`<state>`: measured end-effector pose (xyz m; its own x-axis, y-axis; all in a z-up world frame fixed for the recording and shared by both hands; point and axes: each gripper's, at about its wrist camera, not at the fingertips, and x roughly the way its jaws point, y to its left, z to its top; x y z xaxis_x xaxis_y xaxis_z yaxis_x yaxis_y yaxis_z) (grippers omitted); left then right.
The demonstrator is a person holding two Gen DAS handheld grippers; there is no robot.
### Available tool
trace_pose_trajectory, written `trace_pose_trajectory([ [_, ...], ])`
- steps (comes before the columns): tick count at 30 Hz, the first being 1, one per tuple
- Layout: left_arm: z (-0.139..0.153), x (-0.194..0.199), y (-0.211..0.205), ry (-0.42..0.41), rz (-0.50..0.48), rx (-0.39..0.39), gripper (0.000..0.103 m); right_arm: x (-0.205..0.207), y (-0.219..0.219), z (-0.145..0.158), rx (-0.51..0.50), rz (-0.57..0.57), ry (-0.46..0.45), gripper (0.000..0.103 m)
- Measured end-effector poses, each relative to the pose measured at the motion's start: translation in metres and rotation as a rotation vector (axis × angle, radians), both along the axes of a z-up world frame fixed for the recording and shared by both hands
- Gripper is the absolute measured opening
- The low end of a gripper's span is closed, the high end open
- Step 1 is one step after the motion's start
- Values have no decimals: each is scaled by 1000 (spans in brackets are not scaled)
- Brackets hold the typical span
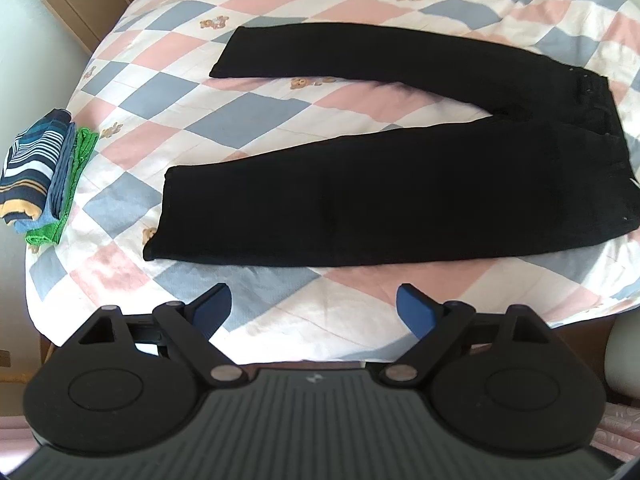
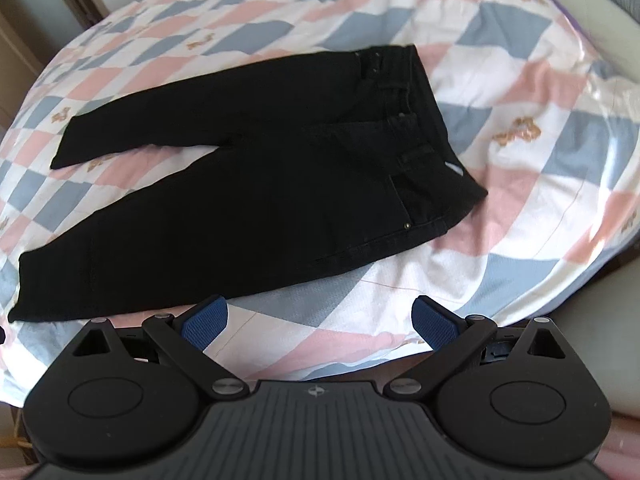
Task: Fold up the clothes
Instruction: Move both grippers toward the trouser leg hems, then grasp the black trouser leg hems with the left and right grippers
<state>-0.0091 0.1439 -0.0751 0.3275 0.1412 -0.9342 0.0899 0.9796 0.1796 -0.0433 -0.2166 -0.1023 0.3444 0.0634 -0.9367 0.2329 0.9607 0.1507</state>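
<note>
The left gripper (image 1: 314,310), black with blue pads, hangs level above the near edge of the pink, blue and white checked quilt (image 1: 280,124), jaws spread wide, holding nothing. The right gripper (image 2: 320,320) is posed likewise, released. Beyond both, black denim trousers (image 1: 360,208) lie flat, legs splayed apart. Folded striped, blue and green garments (image 1: 44,172) sit stacked at the quilt's left edge.

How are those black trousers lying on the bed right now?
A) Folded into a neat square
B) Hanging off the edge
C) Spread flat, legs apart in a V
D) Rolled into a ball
C: the black trousers lie flat on the checked quilt, with quilt showing between the two legs.
</note>
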Motion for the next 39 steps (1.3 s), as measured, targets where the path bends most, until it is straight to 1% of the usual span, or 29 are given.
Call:
trace_pose_trajectory([
  [5,-13,40,1,36,-33,11,89,24,-1,-8,-13,-82,36,101],
  [10,-24,94,4,51,-113,-12,89,53,7,-13,-26,-144,54,101],
  [13,-31,124,10,63,-157,-13,89,66,15,-17,-15,-179,68,101],
  [15,-37,142,14,66,-190,-18,90,72,22,-20,-19,-194,66,101],
  [17,-46,158,15,74,-218,-17,90,77,29,-26,-36,-203,83,101],
  [19,-55,170,16,84,-233,-14,90,83,34,-32,-39,-205,105,101],
  [21,-61,178,18,91,-244,-31,90,89,39,-38,-35,-201,122,101],
  [24,-73,187,18,105,-257,-54,90,100,44,-47,-43,-189,132,101],
  [27,-88,193,16,122,-271,-64,90,112,46,-56,-39,-166,118,101],
  [28,-93,195,15,128,-276,-69,90,116,46,-60,-37,-157,109,101],
  [30,-104,199,12,130,-297,-93,90,120,46,-69,-35,-124,47,100],
  [33,-122,206,11,103,-358,-164,87,126,43,-87,-10,-54,-58,101],
  [35,-133,214,14,75,-402,-209,78,139,37,-101,3,-2,-75,101],
  [37,-141,227,18,53,-439,-253,77,154,31,-113,17,55,-94,100],
  [39,-147,248,22,30,-482,-266,76,181,23,-120,46,130,-91,99],
])
